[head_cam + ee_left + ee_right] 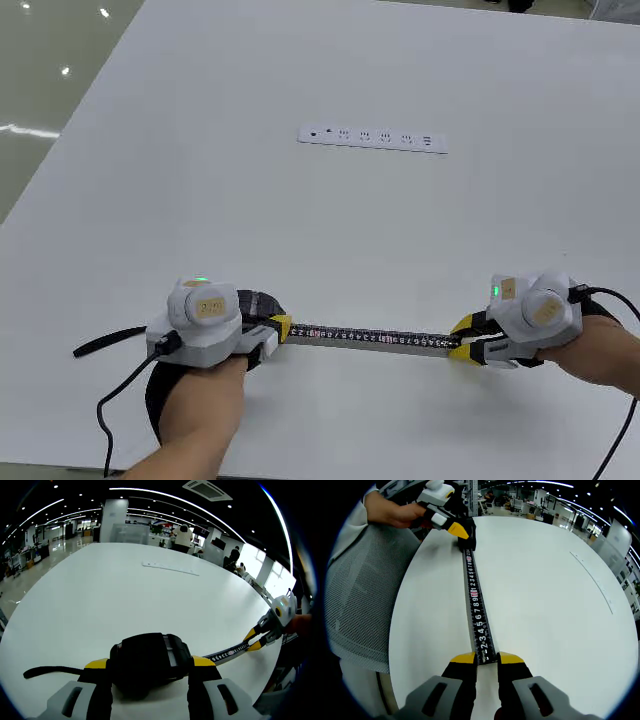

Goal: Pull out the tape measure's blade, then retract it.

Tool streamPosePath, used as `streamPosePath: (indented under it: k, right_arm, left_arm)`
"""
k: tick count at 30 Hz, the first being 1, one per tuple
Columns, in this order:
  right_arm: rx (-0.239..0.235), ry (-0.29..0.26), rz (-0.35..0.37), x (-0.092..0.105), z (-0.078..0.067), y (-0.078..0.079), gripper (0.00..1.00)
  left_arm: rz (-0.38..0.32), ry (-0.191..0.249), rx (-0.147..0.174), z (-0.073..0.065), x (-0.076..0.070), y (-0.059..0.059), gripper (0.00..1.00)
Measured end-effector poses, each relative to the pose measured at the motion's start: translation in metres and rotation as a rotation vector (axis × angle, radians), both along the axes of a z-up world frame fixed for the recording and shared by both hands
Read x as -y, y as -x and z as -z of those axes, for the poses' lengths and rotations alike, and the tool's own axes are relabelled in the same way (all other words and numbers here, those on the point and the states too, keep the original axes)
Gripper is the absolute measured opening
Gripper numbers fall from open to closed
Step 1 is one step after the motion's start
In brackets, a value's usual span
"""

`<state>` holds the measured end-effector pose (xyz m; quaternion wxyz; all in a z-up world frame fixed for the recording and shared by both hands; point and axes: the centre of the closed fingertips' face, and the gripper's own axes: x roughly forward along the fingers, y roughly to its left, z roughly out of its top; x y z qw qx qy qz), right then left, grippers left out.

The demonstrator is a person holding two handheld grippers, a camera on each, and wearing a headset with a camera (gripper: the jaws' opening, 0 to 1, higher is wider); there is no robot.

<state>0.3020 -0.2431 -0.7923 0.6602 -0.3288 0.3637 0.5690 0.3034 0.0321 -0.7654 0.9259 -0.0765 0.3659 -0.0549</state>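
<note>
The tape measure's black case (150, 655) sits at the lower middle of the left gripper view, clamped between the yellow-tipped fingers of the left gripper (150, 663), which close on its two sides. In the head view that gripper is at the lower left of the frame. The blade (370, 337) is drawn out of the case and runs almost level across the lower part of the frame, its long axis left to right, ending at the right gripper (462, 339) at the lower right. The right gripper's fingers pinch the blade's free end.

In the right gripper view the blade rises from the bottom centre toward the case at the upper left. Its printed face is up, and the numbers climb away from the fingers. It lies low along the bench (300, 220); whether it touches the top cannot be told. A black strap (105, 342) trails from the case toward the left edge of the head view.

The bench is plain white and wide. A white power strip (372, 138) lies flat on it at the upper middle of the head view, well apart from the tape measure. A glossy floor shows at the upper left. Beyond the bench, the left gripper view takes in an open office with ceiling light strips, and people stand at the upper middle.
</note>
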Motion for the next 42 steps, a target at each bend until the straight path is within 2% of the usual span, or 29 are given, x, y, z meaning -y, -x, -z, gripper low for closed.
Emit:
streamPosePath:
  k: [18,25,42]
  right_arm:
    - [0.002,-0.007,0.022,-0.001,-0.004,-0.002,0.11]
    - [-0.003,-0.028,0.03,-0.007,-0.006,-0.003,0.11]
    - [-0.006,-0.039,0.02,-0.018,-0.006,-0.003,0.11]
  left_arm:
    - [-0.003,0.031,0.0,-0.001,0.0,0.001,0.57]
    - [-0.006,0.045,0.003,-0.002,-0.001,0.001,0.57]
    - [-0.015,0.066,0.004,-0.002,-0.001,0.001,0.57]
